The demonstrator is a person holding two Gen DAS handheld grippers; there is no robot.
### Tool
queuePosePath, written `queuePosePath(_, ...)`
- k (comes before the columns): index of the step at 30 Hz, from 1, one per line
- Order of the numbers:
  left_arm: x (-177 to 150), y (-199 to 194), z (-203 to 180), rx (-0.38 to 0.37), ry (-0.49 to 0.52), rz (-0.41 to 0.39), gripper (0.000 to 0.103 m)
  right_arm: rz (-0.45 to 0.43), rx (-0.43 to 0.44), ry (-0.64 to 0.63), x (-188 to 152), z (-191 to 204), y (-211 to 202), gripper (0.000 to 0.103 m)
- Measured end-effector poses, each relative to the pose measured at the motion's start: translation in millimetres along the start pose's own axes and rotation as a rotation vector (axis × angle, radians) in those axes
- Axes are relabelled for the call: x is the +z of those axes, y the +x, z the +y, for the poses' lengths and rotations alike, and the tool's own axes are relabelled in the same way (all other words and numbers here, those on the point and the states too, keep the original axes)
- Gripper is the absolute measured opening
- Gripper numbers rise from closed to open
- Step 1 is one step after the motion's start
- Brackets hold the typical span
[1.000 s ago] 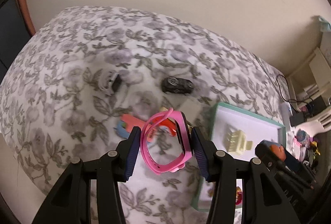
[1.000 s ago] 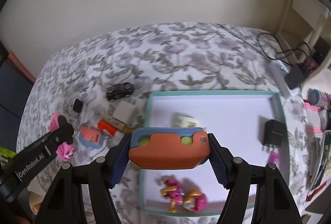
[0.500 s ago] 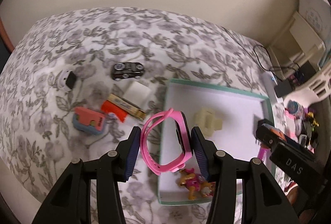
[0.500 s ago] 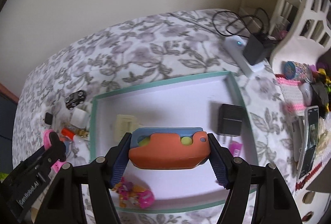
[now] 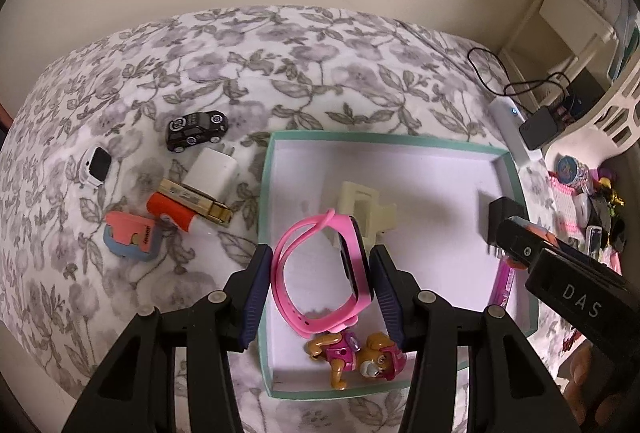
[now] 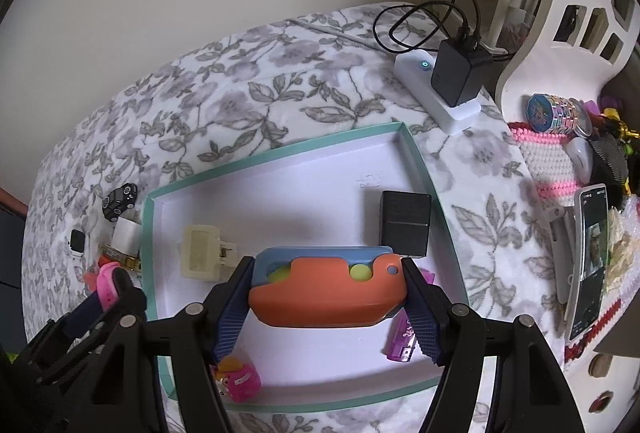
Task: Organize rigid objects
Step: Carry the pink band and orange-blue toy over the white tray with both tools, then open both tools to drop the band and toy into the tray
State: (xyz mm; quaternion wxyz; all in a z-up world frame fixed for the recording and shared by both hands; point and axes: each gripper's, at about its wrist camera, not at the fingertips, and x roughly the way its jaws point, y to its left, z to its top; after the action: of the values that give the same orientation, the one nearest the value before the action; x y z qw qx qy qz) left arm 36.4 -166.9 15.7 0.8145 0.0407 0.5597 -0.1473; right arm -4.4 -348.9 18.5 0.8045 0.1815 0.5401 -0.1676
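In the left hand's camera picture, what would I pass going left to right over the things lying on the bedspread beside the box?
white smartwatch → coral and blue toy → black toy car → white charger → teal-rimmed box

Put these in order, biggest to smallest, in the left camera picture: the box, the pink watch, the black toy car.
1. Box
2. Pink watch, though it looks bigger because it is close
3. Black toy car

White capitals "DAS" stand on the black body of the right tongs (image 5: 516, 245) in the left wrist view; small writing on the purple piece (image 6: 401, 337) in the tray, and marks on the orange-blue toy (image 5: 134, 234) on the bed, are not readable.
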Motion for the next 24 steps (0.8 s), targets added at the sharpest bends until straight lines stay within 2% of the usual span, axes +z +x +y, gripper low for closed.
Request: queuePosePath(24,-5,35,1,0.02,-0.014,0.066,0.052,0.114,-0.028,-0.022,-13,3,46,0.073)
